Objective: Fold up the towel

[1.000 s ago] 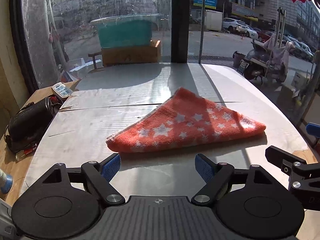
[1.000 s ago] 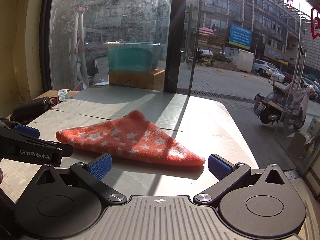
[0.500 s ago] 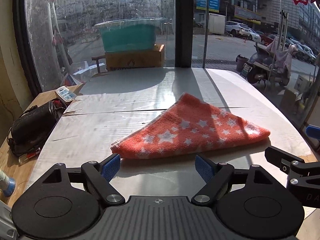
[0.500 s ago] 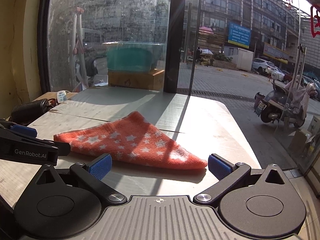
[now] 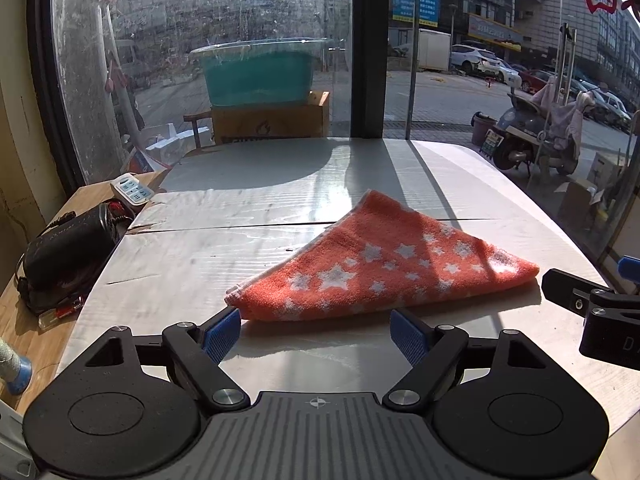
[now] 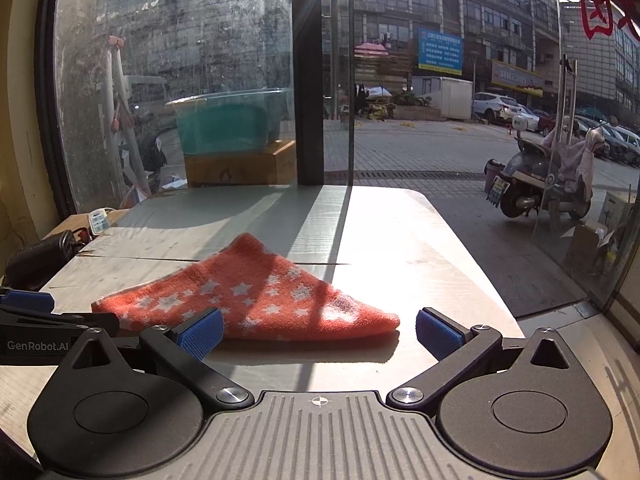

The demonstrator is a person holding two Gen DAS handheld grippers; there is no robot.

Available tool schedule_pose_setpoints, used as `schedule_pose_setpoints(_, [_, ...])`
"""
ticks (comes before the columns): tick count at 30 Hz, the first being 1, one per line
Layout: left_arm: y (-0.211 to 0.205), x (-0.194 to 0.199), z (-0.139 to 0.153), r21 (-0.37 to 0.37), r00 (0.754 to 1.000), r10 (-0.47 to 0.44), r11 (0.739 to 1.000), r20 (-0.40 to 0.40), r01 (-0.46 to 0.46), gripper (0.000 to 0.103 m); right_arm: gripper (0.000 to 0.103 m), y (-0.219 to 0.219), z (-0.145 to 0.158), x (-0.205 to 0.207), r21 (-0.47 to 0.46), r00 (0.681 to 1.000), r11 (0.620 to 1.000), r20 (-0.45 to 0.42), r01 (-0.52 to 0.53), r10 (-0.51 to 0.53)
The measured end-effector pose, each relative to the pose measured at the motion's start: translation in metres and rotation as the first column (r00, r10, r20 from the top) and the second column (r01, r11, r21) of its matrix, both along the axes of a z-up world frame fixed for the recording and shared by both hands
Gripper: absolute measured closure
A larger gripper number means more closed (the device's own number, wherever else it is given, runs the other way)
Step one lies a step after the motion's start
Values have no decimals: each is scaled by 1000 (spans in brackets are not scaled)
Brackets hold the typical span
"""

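An orange towel with white stars point(image 5: 384, 264) lies folded into a triangle on the pale table point(image 5: 240, 216); it also shows in the right wrist view point(image 6: 256, 300). My left gripper point(image 5: 316, 334) is open and empty, just in front of the towel's near edge, its left pad by the towel's left corner. My right gripper point(image 6: 318, 332) is open and empty, just in front of the towel's right half. The right gripper's finger shows at the right of the left wrist view point(image 5: 576, 292). The left gripper's finger shows at the left of the right wrist view point(image 6: 48, 316).
A black pouch point(image 5: 64, 248) and a white power strip point(image 5: 134, 190) lie on the wooden ledge at the left. A glass window point(image 5: 240, 40) stands behind the table's far edge. The table's right edge point(image 6: 492, 280) drops off beside the glass.
Both grippers have moved closer to the towel's near edge. The towel has not moved. Both stay open.
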State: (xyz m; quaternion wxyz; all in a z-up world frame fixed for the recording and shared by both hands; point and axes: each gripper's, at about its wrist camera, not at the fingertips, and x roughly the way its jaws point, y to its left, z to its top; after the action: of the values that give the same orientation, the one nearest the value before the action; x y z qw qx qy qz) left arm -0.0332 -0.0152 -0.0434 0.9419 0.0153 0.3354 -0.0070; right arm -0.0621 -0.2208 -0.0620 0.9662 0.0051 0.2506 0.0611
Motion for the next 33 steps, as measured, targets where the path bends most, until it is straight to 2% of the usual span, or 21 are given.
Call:
schedule_pose_setpoints(9, [14,3,4,-3,999,49,999,6,-49,20,0,-3,3,-1,-34,999,999,2,43,-43])
schedule_pose_setpoints(33, [17,5,3,12,998,65,998,19,-65,20,0,-1,-5,6,-66,998,996,-23,62,-64])
